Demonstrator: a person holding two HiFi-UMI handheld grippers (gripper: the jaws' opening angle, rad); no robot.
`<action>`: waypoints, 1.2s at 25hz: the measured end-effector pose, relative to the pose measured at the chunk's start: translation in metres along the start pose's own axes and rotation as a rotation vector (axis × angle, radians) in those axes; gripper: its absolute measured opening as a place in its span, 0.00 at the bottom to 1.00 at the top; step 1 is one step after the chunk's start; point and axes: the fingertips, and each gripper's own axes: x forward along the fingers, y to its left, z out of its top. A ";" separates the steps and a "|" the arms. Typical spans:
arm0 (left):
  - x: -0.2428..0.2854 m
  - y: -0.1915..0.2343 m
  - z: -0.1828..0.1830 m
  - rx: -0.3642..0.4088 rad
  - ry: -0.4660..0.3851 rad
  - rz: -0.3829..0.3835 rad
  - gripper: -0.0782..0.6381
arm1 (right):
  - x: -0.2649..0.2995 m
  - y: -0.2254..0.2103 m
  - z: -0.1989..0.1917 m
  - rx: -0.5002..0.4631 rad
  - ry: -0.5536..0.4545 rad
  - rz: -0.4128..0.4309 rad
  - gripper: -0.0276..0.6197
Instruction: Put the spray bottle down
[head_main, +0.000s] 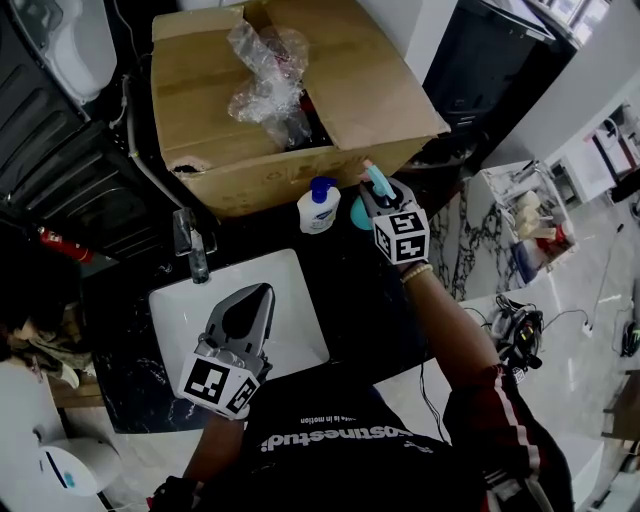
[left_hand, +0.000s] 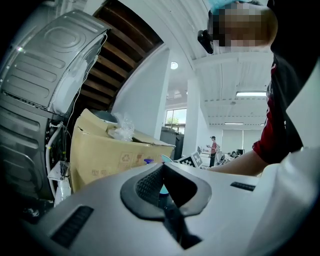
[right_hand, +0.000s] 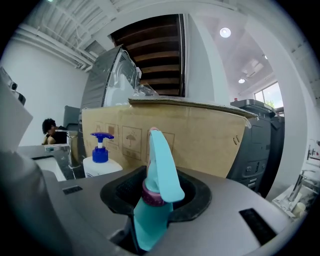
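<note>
The spray bottle (right_hand: 160, 160) is clamped between the jaws of the right gripper (head_main: 385, 200). The jaws stand partly apart and press on the bottle's neck just below the trigger head. The long axis of the bottle runs roughly upright: the nozzle rises above the jaws and the teal body hangs below them toward the dark counter (head_main: 340, 270). From above, the bottle sits just to the right of the white pump bottle (head_main: 318, 207) and in front of the cardboard box (head_main: 250, 100). Neither view shows whether the base already rests on the counter. Placement therefore depends on the vertical gap under the base; the judged next move is a straight descent, keeping the axis upright and clear of the pump bottle, and then a release. The left gripper (head_main: 258, 295) is over the white sink (head_main: 300, 330), well apart from the bottle, with its jaw tips together and nothing between them. The right hand is the nearer one and the only one involved.
</note>
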 end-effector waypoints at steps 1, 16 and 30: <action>0.001 -0.001 -0.001 -0.007 0.004 -0.003 0.13 | 0.001 0.000 0.000 0.006 -0.006 0.001 0.28; -0.011 -0.013 0.002 -0.009 0.008 -0.013 0.13 | 0.000 -0.001 -0.004 0.033 -0.022 0.021 0.39; -0.048 -0.028 0.010 -0.002 -0.032 -0.048 0.13 | -0.062 -0.003 0.006 0.040 -0.003 -0.056 0.42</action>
